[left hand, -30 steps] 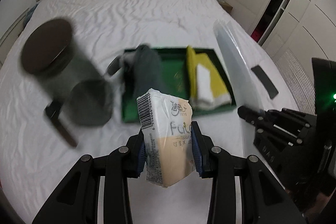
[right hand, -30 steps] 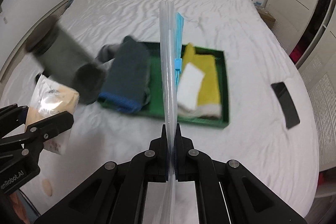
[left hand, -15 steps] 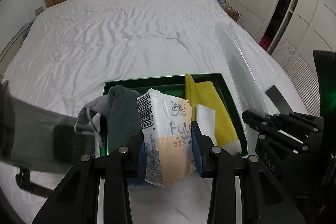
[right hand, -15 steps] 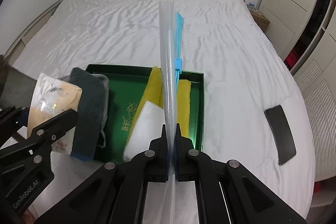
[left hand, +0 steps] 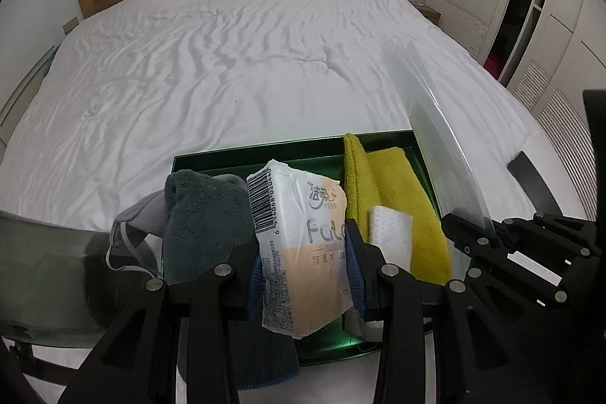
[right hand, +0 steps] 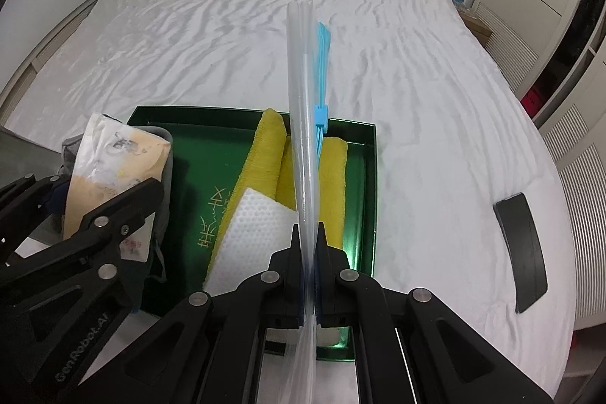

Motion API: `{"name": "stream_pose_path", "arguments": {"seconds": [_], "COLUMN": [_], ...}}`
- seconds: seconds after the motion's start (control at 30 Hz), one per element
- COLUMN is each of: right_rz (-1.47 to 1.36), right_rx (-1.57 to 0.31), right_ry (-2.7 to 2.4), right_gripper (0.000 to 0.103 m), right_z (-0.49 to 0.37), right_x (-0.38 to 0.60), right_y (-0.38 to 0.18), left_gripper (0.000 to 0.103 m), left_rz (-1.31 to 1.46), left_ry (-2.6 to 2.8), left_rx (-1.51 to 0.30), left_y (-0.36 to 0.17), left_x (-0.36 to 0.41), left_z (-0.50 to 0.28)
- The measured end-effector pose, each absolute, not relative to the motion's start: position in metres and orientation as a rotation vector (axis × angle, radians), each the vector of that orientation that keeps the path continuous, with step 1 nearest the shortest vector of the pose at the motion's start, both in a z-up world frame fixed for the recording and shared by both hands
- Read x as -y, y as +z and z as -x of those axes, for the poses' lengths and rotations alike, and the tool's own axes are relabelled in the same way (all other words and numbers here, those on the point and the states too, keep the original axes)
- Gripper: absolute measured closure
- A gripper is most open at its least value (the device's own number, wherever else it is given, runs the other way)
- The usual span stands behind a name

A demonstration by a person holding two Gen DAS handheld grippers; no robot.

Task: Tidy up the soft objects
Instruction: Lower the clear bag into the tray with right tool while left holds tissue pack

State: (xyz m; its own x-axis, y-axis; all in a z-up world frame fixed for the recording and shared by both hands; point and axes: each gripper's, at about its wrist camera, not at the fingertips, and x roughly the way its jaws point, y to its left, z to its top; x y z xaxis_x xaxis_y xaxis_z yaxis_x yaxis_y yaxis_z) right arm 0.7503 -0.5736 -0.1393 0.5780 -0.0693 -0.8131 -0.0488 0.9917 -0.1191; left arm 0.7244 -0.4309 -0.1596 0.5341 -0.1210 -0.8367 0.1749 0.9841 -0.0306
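Hovering over a green tray (left hand: 265, 154) on a white bed (left hand: 227, 63), the left gripper (left hand: 303, 275) has its fingers pinching a soft pack of tissues (left hand: 299, 245) by its two sides, the pack held upright above the tray's near-left part and not yet set down. The right gripper (right hand: 310, 252), to the right of the tray's middle, has its fingers pressed together on the edge of a clear zip bag (right hand: 303, 139) with a blue slider (right hand: 320, 116), the bag standing on edge above the tray. Judged from how things lie, the sorting is partly done: a folded yellow towel (right hand: 333, 184) with a white cloth (right hand: 250, 233) on top fills the tray's right side, and a dark grey towel (left hand: 204, 226) with a pale grey face mask (left hand: 132, 226) spills over the tray's left rim. The tray's middle, with gold lettering, is bare. Left to do, it appears, is placing the tissues and dealing with the bag. The upright bag and the overhanging grey towel crowd the approach to the free space, and the two grippers are near each other. A black flat object (right hand: 522, 245) lies on the bed well right of the tray; a blurred dark shape at the tray's left cannot be identified.
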Motion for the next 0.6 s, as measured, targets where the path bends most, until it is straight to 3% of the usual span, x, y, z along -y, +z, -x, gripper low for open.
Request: {"name": "stream_pose_path", "arguments": {"seconds": [0.6], "right_rz": [0.147], "right_rx": [-0.968], "right_ry": [-0.014], "right_gripper": [0.101], "right_z": [-0.766], "right_x": [0.573], "right_y": [-0.162], "left_gripper": [0.071], "left_rz": [-0.076], "left_ry": [-0.134], "left_rx": [-1.020], "left_y": [-0.185], "left_x": [0.435], "left_z": [-0.737]}}
